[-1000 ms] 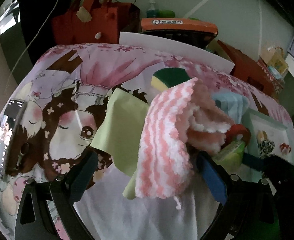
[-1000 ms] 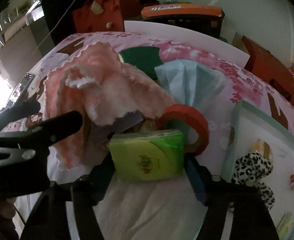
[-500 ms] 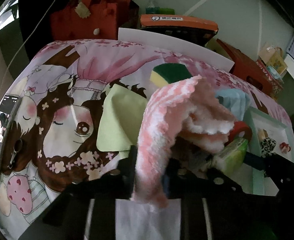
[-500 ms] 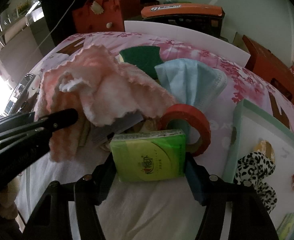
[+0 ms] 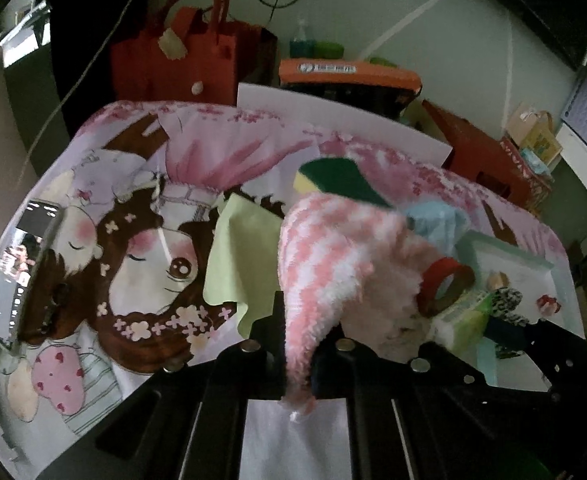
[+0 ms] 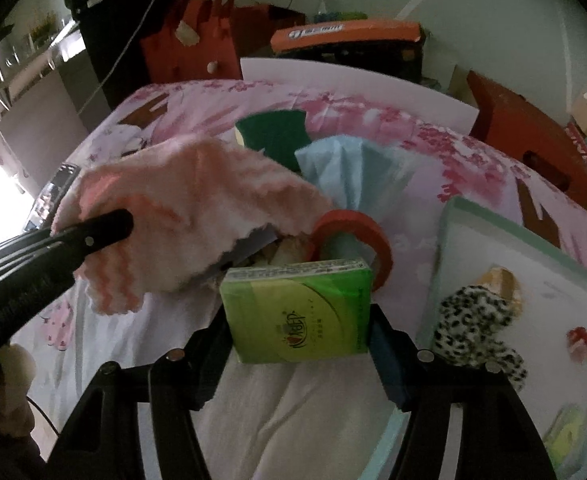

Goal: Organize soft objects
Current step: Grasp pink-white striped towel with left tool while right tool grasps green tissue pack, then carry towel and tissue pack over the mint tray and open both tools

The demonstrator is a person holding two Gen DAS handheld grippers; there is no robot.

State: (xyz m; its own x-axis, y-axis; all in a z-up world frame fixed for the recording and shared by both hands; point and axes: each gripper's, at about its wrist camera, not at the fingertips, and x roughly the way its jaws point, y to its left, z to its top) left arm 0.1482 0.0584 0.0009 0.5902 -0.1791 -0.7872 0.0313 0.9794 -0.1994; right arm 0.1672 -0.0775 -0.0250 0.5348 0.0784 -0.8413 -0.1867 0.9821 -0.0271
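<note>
A: What changed? The left gripper (image 5: 299, 344) has just been closing, from wide apart to clamped, and the pink-and-white fuzzy cloth (image 5: 333, 248) is pinched between its fingers now. A second ago the cloth only hung in the gap.

B: And the right gripper (image 6: 299, 330)?

A: Same grip as before: fingers set about half wide, pressed on both sides of the green tissue pack (image 6: 297, 312). The pack looks a bit nearer the lens than a second ago, so probably lifted slightly.

B: What does that mean for the task?

A: My read: 2 soft items are secured, 1 per hand, ready to be moved. The tray (image 6: 473, 224) on the right is the likely target; it already has a leopard-print item (image 6: 473, 328) in it.

B: What does each view add?

A: The left view alone shows the light green cloth (image 5: 241, 256) flat on the printed bedsheet (image 5: 133, 208) under the pink one. The right view alone shows the left tool from the side, the blue pleated cloth (image 6: 353, 168) in full, and the red tape roll (image 6: 353, 236) touching the top of the pack. The green sponge (image 6: 273, 132) sits behind, in both views.
</note>
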